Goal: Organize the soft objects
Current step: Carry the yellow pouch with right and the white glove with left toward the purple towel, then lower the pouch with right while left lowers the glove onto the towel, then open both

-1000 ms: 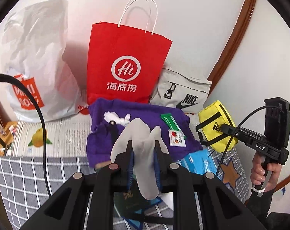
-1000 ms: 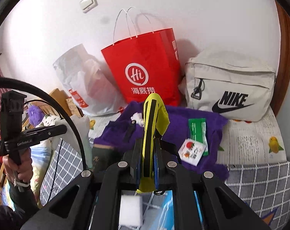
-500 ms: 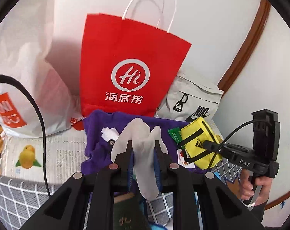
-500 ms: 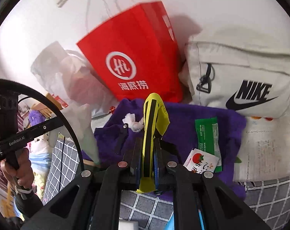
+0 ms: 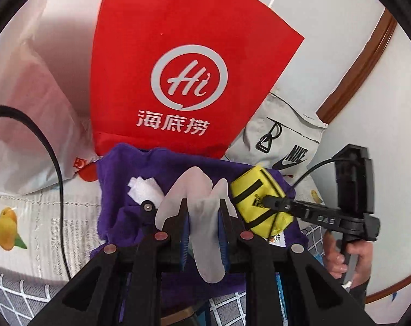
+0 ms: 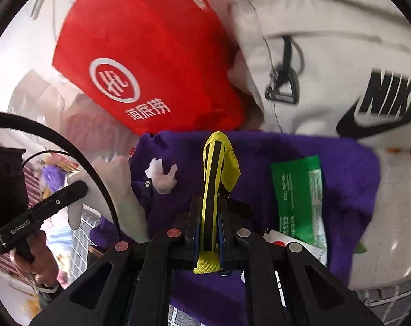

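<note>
Jaws of the left hand-held gripper (image 5: 204, 213) clamp a pale grey sock (image 5: 205, 217); the right hand-held gripper (image 6: 210, 212) pinches the yellow fabric pouch (image 5: 259, 203) by its black-striped strap (image 6: 213, 179) — both over a purple fleece cloth (image 6: 349, 168) on the bed. Behind stand a red paper bag (image 5: 183, 62) and a grey Nike bag (image 6: 341, 62) against the white wall.

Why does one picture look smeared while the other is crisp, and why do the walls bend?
Right wrist view: motion blur smears the red paper bag and the white Nike bag, though the yellow strap in the jaws stays sharp. Left wrist view: crisp, with a soft shadow beside the bag. Both: fisheye lenses curve straight edges and darken the corners.
</note>
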The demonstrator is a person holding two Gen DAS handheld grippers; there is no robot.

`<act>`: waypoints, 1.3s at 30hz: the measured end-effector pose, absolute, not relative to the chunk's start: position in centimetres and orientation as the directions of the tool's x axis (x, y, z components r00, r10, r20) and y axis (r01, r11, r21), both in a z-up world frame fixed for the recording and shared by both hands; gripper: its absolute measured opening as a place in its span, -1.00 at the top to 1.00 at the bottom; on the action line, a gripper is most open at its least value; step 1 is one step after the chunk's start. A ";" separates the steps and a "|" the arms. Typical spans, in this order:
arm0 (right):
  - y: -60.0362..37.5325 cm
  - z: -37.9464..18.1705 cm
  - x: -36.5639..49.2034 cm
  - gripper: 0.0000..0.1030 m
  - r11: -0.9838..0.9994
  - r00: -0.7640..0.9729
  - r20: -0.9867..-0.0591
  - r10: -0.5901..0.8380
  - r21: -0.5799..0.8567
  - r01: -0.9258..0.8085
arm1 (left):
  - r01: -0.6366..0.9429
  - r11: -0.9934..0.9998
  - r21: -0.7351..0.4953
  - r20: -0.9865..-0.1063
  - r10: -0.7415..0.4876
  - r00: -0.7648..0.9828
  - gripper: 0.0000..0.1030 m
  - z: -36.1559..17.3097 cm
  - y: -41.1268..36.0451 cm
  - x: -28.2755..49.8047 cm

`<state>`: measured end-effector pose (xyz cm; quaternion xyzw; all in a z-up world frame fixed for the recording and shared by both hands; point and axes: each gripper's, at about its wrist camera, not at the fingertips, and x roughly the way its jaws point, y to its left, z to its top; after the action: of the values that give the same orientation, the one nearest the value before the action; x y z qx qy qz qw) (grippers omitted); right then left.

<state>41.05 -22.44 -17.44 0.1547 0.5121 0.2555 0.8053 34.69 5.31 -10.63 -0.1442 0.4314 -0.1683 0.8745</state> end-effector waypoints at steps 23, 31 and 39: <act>-21.0 -18.3 41.0 0.71 0.929 0.401 -0.854 0.332 0.224 -0.294 | 0.130 0.947 -0.294 -0.821 -0.320 0.473 0.65 -15.5 2.7 37.3; -21.3 -18.6 41.1 0.64 0.944 0.416 -0.868 0.271 0.155 -0.292 | 0.144 0.945 -0.295 -0.834 -0.328 0.444 0.65 -16.4 1.3 37.6; -21.3 -18.5 40.8 0.60 0.949 0.427 -0.873 0.235 0.111 -0.294 | 0.168 0.942 -0.289 -0.848 -0.334 0.412 0.65 -16.9 0.1 37.7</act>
<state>40.79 -21.32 -18.46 -0.0292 0.5116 0.1566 0.8443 37.74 0.10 -16.89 -0.0795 0.5212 -0.1501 0.8364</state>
